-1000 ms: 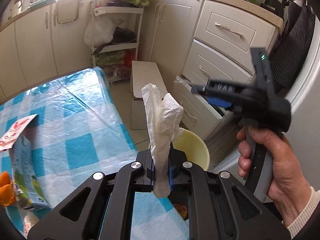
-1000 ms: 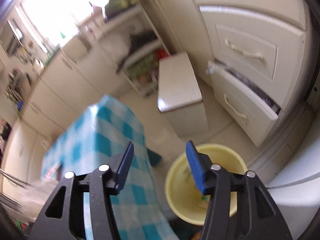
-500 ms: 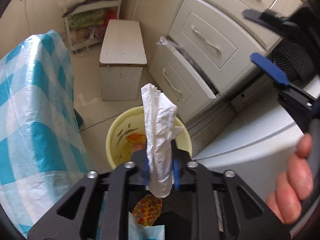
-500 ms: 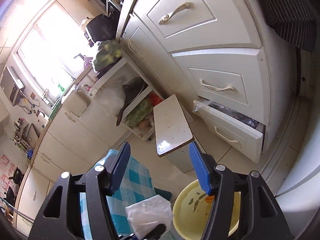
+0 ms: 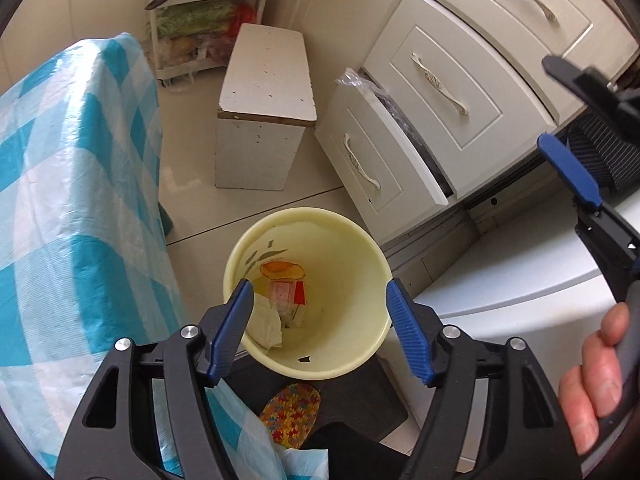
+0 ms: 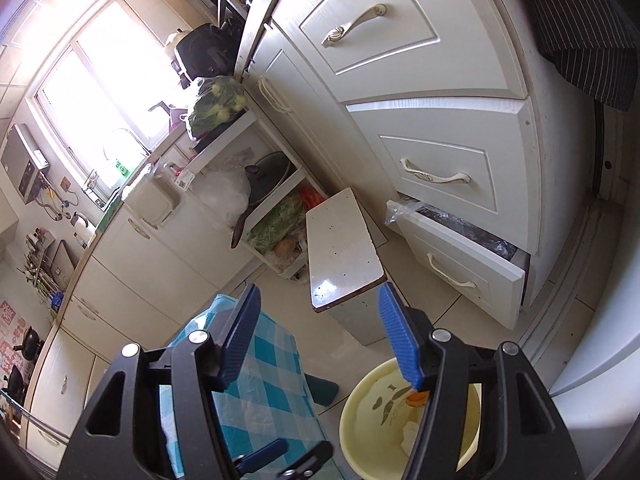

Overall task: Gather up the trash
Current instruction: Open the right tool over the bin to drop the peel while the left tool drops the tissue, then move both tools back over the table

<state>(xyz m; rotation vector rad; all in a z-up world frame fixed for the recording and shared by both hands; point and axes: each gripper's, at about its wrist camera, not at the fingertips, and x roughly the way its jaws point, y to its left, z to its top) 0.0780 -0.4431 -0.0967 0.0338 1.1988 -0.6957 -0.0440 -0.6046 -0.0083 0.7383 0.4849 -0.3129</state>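
A pale yellow trash bin (image 5: 344, 360) stands on the floor below me, beside the table. A crumpled white tissue (image 5: 268, 326) lies inside it with an orange and red wrapper (image 5: 285, 280). My left gripper (image 5: 320, 332) is open and empty, right above the bin's mouth. My right gripper (image 6: 318, 338) is open and empty, held higher; it also shows at the right edge of the left wrist view (image 5: 572, 120). The bin shows at the bottom of the right wrist view (image 6: 374, 412).
The table with a blue and white checked cloth (image 5: 68, 200) is to the left of the bin. A white stool (image 5: 264, 108) stands behind it. A low drawer (image 5: 380, 148) of the cabinet hangs open. A white appliance (image 5: 520, 292) is to the right.
My left gripper has opened and the white tissue has dropped into the bin. It has also moved closer over the bin. The right gripper has stayed open.
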